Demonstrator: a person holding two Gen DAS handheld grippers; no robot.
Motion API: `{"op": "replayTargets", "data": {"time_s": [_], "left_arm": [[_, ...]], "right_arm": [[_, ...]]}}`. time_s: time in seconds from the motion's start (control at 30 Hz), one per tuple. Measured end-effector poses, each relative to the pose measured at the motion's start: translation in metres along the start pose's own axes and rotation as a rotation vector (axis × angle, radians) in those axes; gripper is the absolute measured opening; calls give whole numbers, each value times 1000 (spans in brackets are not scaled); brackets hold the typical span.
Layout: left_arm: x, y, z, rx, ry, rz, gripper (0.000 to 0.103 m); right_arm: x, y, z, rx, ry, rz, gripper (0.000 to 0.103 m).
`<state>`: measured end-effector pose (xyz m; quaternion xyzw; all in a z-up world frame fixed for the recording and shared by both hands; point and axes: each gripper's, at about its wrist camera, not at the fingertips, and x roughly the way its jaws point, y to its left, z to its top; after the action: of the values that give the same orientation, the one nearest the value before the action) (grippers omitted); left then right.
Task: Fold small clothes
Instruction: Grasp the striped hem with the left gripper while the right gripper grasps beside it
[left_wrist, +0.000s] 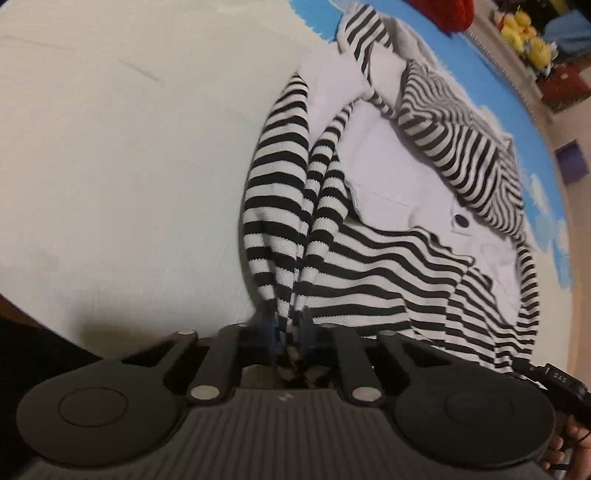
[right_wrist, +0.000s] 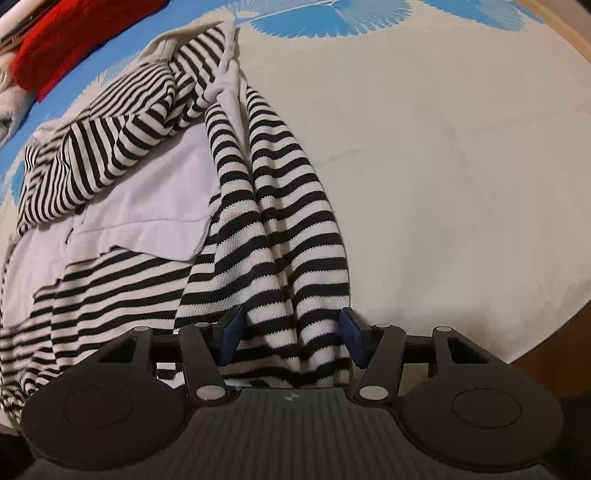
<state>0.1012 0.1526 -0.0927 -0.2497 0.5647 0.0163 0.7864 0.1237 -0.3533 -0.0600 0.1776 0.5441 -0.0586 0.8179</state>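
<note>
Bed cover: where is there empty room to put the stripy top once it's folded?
Free: the plain cream cover left of the striped top, and right of it in the right wrist view. Crowded: the far blue edge, with the red garment beside the top.

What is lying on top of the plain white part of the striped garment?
A crumpled striped fold lies across the white panel of the striped garment. Whatever lies beneath that fold is covered.
</note>
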Motion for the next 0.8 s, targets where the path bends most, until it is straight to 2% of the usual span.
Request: {"op": "replayTargets", "data": {"time_s": [0.13, 0.27, 0.37, 0.47, 0.6, 0.67, 0.8], "left_arm": [[-13, 4, -11, 13, -51, -22, 12], [-14, 5, -22, -5, -74, -64, 22], [-15, 7, -25, -23, -97, -72, 22], [-12, 3, -25, 0, -108, -76, 22], [-2, -3, -27, 21, -100, -42, 22], [-1, -7, -28, 52, -110, -24, 22], [-2, -7, -31, 68, -121, -16, 21]], "right_arm": [[-10, -9, -10, 87, -20, 54, 58], [-11, -16, -25, 100, -33, 50, 57], [-10, -21, -34, 101, -49, 59, 55], [-11, -23, -38, 81, -65, 71, 52], [-11, -27, -39, 67, -67, 87, 34], [-13, -28, -38, 69, -69, 106, 21], [-20, -23, -40, 50, -99, 118, 14]]}}
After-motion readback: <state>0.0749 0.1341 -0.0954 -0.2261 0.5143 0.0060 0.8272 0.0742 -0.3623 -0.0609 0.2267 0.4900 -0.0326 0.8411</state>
